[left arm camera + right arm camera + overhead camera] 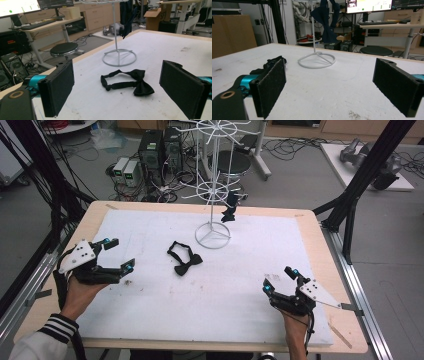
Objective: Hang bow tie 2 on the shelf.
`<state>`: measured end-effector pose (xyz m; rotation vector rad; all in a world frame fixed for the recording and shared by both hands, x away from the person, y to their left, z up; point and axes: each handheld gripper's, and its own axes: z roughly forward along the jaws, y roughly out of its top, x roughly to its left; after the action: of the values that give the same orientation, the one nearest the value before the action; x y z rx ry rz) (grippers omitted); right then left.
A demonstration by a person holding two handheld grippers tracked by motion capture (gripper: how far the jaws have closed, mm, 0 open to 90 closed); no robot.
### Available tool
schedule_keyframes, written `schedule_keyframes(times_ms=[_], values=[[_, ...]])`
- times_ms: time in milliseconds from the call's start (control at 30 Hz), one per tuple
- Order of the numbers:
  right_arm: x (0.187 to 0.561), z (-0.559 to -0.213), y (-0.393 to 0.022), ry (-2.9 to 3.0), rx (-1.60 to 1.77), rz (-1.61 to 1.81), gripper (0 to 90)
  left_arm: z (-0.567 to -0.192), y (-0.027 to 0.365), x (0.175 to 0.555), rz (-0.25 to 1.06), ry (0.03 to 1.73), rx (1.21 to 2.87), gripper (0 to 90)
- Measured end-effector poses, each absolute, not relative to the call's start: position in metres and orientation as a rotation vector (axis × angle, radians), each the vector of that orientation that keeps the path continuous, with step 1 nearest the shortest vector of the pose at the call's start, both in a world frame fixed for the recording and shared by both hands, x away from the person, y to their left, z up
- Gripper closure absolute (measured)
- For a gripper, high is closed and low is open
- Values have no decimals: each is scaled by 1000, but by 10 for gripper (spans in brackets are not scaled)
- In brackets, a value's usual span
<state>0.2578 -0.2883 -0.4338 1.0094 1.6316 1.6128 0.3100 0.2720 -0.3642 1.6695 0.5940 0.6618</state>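
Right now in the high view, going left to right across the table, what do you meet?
Left tool, open → black bow tie lying flat on the white mat → ring base of the white wire display rack → dark bow tie hanging on the rack → right tool, open.

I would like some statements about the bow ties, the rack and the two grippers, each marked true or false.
1. A black bow tie lies flat on the table. True.
2. The left gripper holds that bow tie. False: it is open and apart from it.
3. A dark bow tie hangs on the white rack. True.
4. The right gripper is shut. False: its fingers stand apart.
5. The rack lies on its side. False: it stands upright.
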Motion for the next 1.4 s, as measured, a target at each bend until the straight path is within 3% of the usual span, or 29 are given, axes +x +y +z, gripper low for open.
schedule_keyframes(times_ms=[400,1400], values=[[258,-436,-290,1633,1002,1600,107,-357,263,326,629,584,1723,129],[258,-449,-290,1661,992,1580,106,-334,195,377,428,485,2102,130]])
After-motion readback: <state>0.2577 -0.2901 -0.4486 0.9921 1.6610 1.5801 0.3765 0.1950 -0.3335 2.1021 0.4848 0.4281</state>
